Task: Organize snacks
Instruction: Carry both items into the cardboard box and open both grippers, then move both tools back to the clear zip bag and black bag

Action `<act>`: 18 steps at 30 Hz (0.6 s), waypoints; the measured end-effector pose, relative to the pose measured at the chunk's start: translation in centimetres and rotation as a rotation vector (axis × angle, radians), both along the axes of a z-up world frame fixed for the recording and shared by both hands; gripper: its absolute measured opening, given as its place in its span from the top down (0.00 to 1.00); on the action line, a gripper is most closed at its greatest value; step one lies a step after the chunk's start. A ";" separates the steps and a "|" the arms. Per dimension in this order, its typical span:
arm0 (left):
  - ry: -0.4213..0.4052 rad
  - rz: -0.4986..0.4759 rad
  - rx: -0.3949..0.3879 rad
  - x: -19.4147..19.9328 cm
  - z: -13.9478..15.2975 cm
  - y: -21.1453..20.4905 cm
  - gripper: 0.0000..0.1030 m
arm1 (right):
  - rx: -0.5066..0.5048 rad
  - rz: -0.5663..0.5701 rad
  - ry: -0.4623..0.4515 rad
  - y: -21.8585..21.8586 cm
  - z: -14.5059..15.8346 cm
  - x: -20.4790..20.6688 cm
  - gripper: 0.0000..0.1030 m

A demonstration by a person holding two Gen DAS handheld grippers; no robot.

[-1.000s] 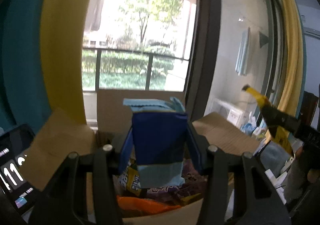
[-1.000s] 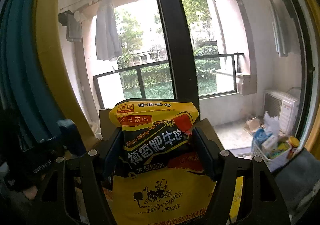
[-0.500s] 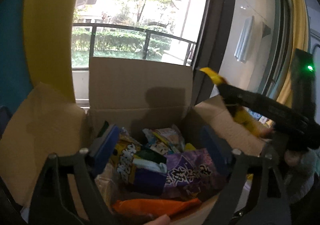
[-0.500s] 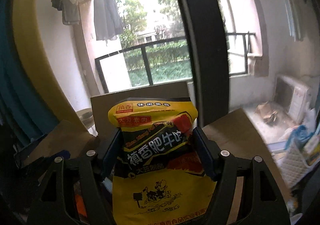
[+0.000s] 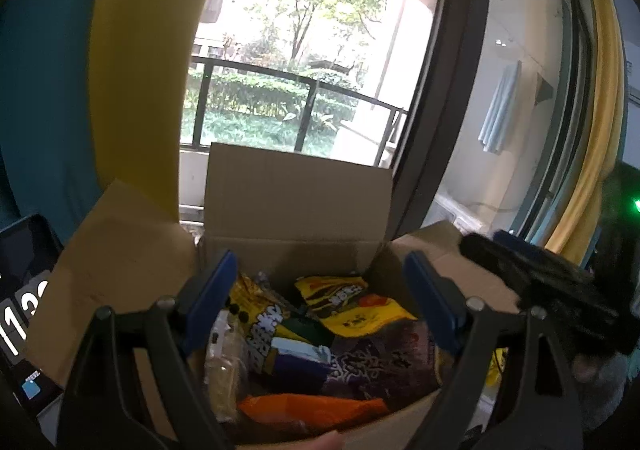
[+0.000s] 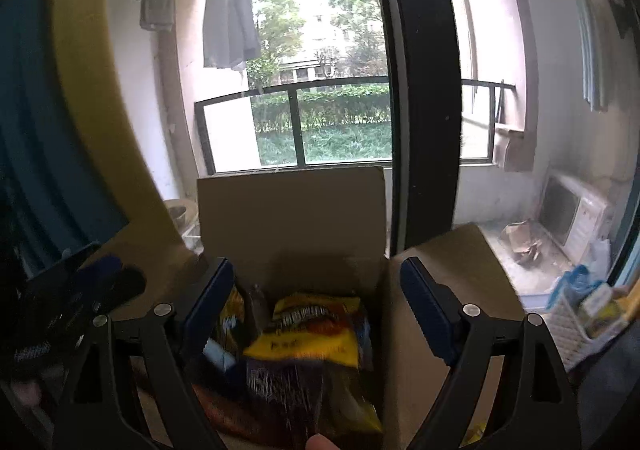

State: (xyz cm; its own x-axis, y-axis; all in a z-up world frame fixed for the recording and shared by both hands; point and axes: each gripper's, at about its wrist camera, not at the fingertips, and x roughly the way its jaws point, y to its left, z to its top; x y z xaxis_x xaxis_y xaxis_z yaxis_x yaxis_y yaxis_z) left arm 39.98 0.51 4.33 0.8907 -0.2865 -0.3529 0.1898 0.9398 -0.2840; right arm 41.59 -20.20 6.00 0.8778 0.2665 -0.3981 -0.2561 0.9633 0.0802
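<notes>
Lying in the cardboard box (image 6: 292, 218) atop other packets, the yellow snack bag (image 6: 308, 334) runs lengthwise away from the right gripper (image 6: 316, 306), directly below and nearer it; the left gripper (image 5: 320, 298) likewise hovers, both spread, empty.

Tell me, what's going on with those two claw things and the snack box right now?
Left gripper open, empty. Right gripper open, empty. Yellow bag lies in the box on other snacks. Nothing between the fingers.
</notes>
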 end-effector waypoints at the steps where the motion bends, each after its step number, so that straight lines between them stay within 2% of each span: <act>1: -0.005 0.000 -0.001 -0.3 0.2 -0.1 0.16 | -0.007 -0.002 -0.003 -0.2 0.1 -0.7 0.15; 9: -0.072 -0.060 0.056 -4.6 2.1 -2.8 0.16 | -0.020 -0.029 -0.004 -2.3 0.8 -6.8 0.15; 18: -0.116 -0.110 0.117 -10.6 3.1 -5.2 0.16 | -0.052 -0.014 -0.007 -4.4 0.1 -12.4 0.15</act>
State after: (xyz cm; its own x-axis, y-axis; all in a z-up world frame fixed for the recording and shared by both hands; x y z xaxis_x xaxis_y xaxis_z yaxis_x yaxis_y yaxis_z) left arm 29.38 -4.69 7.47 0.8931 -0.3473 -0.2859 0.3183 0.9370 -0.1442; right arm 29.15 -24.64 6.12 0.8842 0.2333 -0.4046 -0.2429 0.9696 0.0282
